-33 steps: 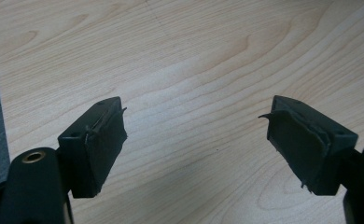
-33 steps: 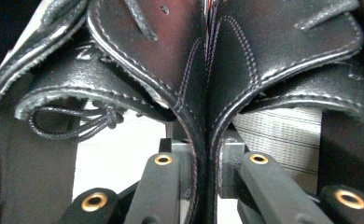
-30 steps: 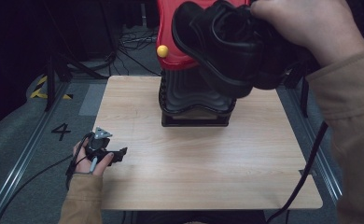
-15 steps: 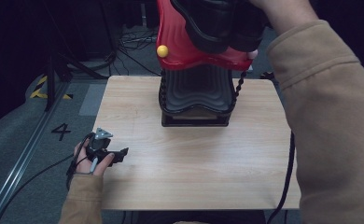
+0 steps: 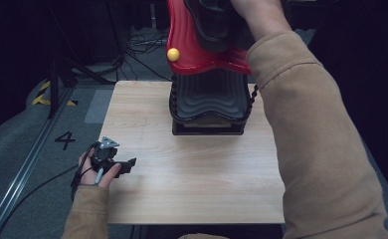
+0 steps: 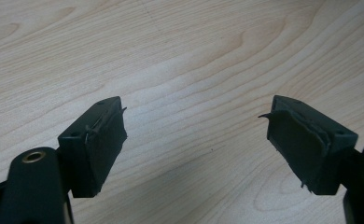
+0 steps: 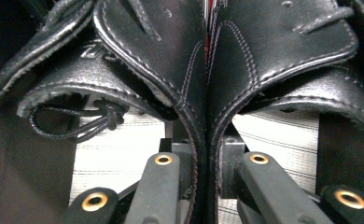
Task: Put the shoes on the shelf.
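Two black leather shoes (image 7: 203, 70) sit side by side in the right gripper view. My right gripper (image 7: 207, 163) is shut on their touching inner walls, one jaw inside each shoe. In the high view the shoes (image 5: 217, 25) hang at the top edge under the person's right hand (image 5: 261, 15), over a red curved stand (image 5: 192, 50) with a black ribbed base (image 5: 209, 97). My left gripper (image 5: 125, 164) rests on the table's front left, held by the left hand. Its jaws (image 6: 194, 126) stand wide open over bare wood with nothing between them.
The wooden table (image 5: 192, 179) has free room in front of the stand. A yellow knob (image 5: 172, 54) sticks out on the stand's left side. The right sleeve (image 5: 321, 149) covers the table's right part. Cables and a floor rail (image 5: 23, 169) lie beyond the left edge.
The right hand has carried the shoes from the right toward the far side, over the red stand's top. The left gripper has stayed in place.
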`<state>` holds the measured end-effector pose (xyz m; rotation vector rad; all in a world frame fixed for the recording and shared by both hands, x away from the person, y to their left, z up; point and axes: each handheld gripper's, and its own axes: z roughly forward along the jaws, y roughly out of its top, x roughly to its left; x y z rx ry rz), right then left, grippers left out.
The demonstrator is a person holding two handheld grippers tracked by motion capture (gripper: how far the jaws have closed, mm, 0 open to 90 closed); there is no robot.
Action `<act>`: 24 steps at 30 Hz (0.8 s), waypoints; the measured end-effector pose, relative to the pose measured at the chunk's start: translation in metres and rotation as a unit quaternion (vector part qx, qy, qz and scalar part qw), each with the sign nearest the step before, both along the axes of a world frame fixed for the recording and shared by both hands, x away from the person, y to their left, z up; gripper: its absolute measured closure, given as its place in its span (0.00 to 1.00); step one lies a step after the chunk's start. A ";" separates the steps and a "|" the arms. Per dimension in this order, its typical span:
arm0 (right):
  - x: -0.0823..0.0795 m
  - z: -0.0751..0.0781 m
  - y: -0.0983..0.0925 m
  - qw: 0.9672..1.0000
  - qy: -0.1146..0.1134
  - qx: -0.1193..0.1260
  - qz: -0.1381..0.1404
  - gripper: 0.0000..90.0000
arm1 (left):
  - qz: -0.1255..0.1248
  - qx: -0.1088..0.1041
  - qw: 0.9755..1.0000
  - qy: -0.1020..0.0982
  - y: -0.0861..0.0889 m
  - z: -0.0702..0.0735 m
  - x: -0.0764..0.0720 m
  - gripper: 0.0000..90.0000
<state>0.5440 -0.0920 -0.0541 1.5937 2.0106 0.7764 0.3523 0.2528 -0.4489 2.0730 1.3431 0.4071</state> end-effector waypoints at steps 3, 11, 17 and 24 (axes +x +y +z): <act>0.007 -0.011 0.002 1.000 0.001 0.006 -0.006 0.91 | -0.001 0.003 1.000 0.003 0.001 0.001 0.000 0.22; 0.020 -0.032 0.007 0.999 -0.013 0.032 -0.007 0.90 | 0.001 0.000 1.000 0.004 0.001 -0.001 0.000 0.22; 0.022 -0.042 0.012 0.999 -0.023 0.022 -0.008 0.89 | 0.002 -0.002 1.000 0.000 0.001 0.001 -0.001 0.22; 0.023 -0.046 0.006 0.999 -0.030 0.025 -0.009 0.86 | 0.000 -0.002 1.000 0.002 0.000 -0.001 0.000 0.22</act>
